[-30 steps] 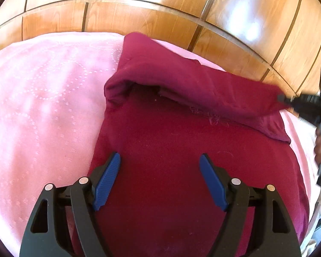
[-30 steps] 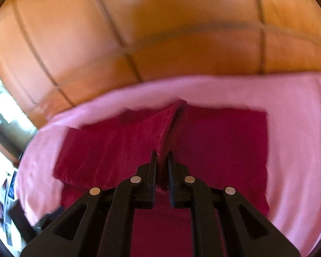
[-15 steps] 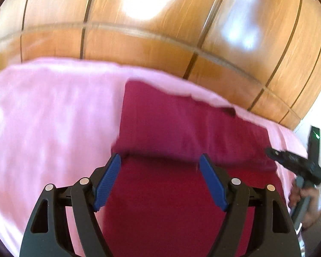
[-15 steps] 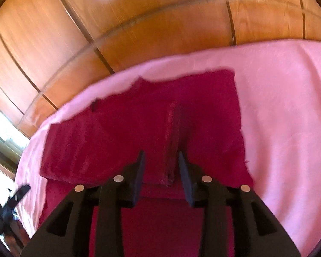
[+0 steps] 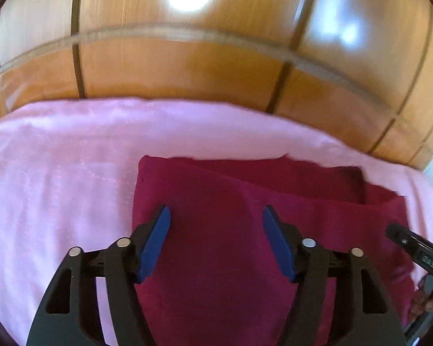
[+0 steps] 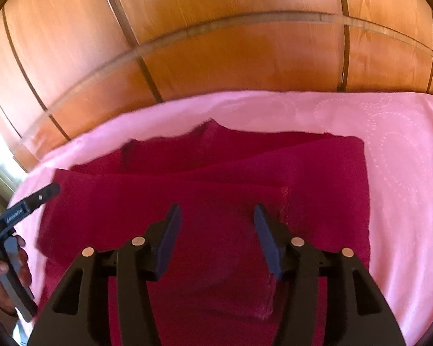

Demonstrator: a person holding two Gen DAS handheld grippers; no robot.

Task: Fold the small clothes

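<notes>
Garment (image 5: pixel 245 230) lies folded on the bedsheet (image 5: pixel 57 187), wooden panelling (image 5: pixel 187 66) behind; left gripper (image 5: pixel 215 238) and right gripper (image 6: pixel 216 236) both hover above it.

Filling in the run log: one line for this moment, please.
left gripper: open | right gripper: open | maroon garment: folded over, released, lying on pink sheet

Place: looking like a home bedroom.
Bed: a pink sheet (image 6: pixel 389 150) with a dotted circle pattern is covering a wide soft surface.
Wall: glossy wood panels (image 5: pixel 187 66) with dark grooves are standing right behind it, reflecting light.
Laundry: a dark red garment (image 5: pixel 245 230) is lying on the sheet.
</notes>
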